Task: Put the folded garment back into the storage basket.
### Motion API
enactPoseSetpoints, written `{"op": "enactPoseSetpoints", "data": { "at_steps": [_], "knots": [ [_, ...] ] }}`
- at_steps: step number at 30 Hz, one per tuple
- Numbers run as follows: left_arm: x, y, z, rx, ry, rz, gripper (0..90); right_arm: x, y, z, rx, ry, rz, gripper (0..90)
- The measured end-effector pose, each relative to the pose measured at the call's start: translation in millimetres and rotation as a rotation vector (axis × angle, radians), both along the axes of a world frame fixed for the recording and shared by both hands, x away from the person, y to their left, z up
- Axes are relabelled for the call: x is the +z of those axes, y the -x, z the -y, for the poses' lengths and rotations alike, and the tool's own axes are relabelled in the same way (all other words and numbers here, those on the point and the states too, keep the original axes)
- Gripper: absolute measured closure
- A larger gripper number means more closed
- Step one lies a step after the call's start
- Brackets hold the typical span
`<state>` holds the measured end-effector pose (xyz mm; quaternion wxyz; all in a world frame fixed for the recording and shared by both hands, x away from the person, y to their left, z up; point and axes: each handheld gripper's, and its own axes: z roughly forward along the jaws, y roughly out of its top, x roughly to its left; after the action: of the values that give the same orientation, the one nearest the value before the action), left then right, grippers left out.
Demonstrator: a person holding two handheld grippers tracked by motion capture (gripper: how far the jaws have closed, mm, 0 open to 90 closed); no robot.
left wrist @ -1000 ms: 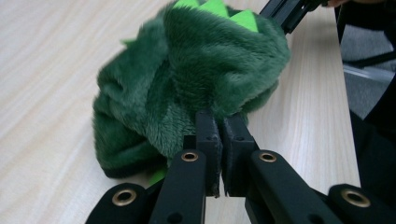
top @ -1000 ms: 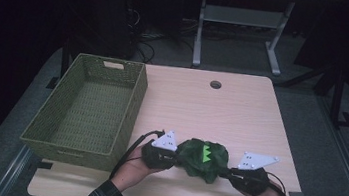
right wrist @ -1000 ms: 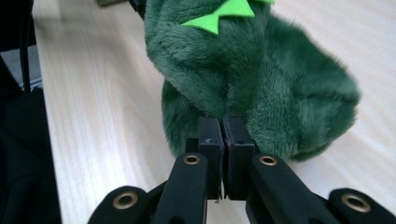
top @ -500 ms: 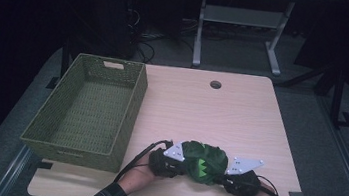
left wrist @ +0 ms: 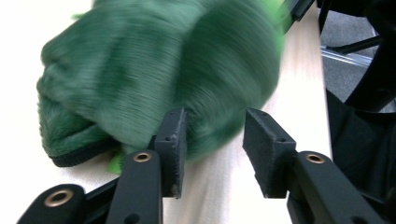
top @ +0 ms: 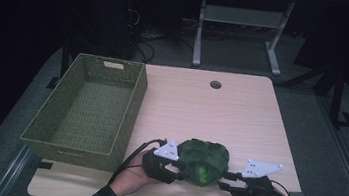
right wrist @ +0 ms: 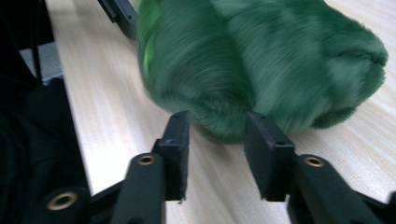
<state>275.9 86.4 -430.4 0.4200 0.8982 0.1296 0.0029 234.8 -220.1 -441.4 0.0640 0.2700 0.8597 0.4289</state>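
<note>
Near the front edge of the pale wood-grain worktop (top: 240, 121) lies a bundled green plush cloth (top: 203, 161), a rounded, lumpy mound of deep fuzzy pile with a brighter green patch on its near side. The left gripper (top: 176, 176) sits at its left flank and the right gripper (top: 222, 185) at its right, each held in a hand and topped by a grey three-cornered plate. Both sets of fingers have just been opening and now stand moderately apart, with the cloth's edge at or just past their tips, not pinched.

The high view gives the layout: a rectangular woven basket (top: 81, 139) of olive wicker, with sloped walls and a handle slot in its far end, stands at the worktop's left side, near the cloth but apart from it. A round cable hole (top: 215, 85) lies toward the far edge.

The left gripper view brings out texture instead: the cloth (left wrist: 159, 70) is motion-blurred, with a dark stitched hem along its lower left fold, and the black fingers (left wrist: 172, 149) are flat, matt, blocky pads on bolted arms. The right gripper view shows the cloth's (right wrist: 261, 65) bulging underside resting on the wood, just beyond its own fingers (right wrist: 268, 151).
</note>
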Motion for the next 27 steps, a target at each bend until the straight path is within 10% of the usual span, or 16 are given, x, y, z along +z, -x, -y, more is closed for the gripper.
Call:
{"op": "enactPoseSetpoints", "data": {
  "at_steps": [13,27],
  "knots": [
    [11.6,-20.1,16.7,0.046,0.004,0.025,88.7,21.5,-24.2,-12.0,-0.039,-0.033,0.066,89.9],
    [-19.9,-32.8,26.0,0.062,-0.105,-0.020,89.6,-16.6,-40.2,-20.6,-0.056,0.120,-0.057,90.0]
  ]
}}
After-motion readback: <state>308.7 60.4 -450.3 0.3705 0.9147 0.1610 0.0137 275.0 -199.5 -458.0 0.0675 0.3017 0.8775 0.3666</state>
